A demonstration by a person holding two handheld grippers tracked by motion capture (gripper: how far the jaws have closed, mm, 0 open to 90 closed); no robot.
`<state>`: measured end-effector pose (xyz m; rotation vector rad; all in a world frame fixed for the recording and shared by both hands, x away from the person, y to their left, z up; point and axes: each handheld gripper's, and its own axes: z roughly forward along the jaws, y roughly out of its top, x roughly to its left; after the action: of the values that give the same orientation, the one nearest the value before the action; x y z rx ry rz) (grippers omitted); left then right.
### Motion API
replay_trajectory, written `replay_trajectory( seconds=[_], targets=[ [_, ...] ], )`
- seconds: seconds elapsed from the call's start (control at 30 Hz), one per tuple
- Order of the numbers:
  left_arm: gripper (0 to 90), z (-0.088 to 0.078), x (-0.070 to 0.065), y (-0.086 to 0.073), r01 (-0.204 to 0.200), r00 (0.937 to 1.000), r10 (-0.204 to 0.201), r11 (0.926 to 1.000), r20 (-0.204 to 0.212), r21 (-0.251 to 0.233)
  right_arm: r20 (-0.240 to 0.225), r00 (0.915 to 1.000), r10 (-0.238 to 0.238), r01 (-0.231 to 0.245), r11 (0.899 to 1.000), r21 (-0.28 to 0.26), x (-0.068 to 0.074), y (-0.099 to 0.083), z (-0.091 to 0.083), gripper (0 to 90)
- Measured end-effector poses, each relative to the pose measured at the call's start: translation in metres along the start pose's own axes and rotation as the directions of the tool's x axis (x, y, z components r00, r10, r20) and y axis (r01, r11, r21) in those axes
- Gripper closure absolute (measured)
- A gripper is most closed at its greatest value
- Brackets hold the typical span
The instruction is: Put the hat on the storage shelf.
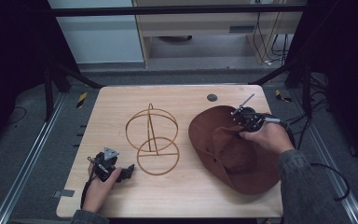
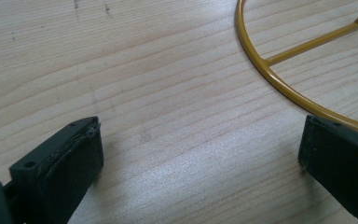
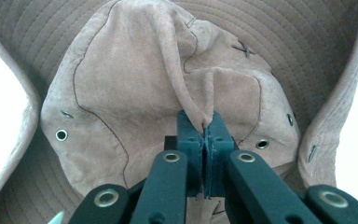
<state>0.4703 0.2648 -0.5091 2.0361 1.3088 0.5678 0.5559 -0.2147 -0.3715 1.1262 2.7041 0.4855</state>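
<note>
The wooden worktop (image 1: 177, 186) carries everything, and the gold wire stand (image 1: 153, 140) near its middle serves as the landmark. To the right of the stand, just beside it, lies the brown suede hat (image 1: 233, 154), brim spread wide across the worktop's right part. The stand itself is a flat ring base with an upright post and hoops above; whether the hat's brim touches the base ring is hard to judge from the high view.

The right tongs (image 1: 239, 132) sit over the hat's crown, on the side of the hat away from the stand. In the right gripper view the jaws are pressed together on a pinched ridge of suede at the crown of the hat (image 3: 168, 93).

The left tongs (image 1: 126, 171) rest low on the worktop just left of the stand's base ring (image 2: 279, 79), jaws spread wide with bare wood between them, holding nothing.
</note>
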Motion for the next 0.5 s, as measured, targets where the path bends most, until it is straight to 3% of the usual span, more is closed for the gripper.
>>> replay_trajectory(
  seconds=[0.5],
  targets=[
    [0.0, 0.0, 0.0, 0.0, -0.006, 1.0, 0.006, 1.0, 0.001, 0.0, -0.029, 0.9995, -0.015, 0.014, 1.0, -0.023, -0.001, -0.004, -0.033, 88.2]
  ],
)
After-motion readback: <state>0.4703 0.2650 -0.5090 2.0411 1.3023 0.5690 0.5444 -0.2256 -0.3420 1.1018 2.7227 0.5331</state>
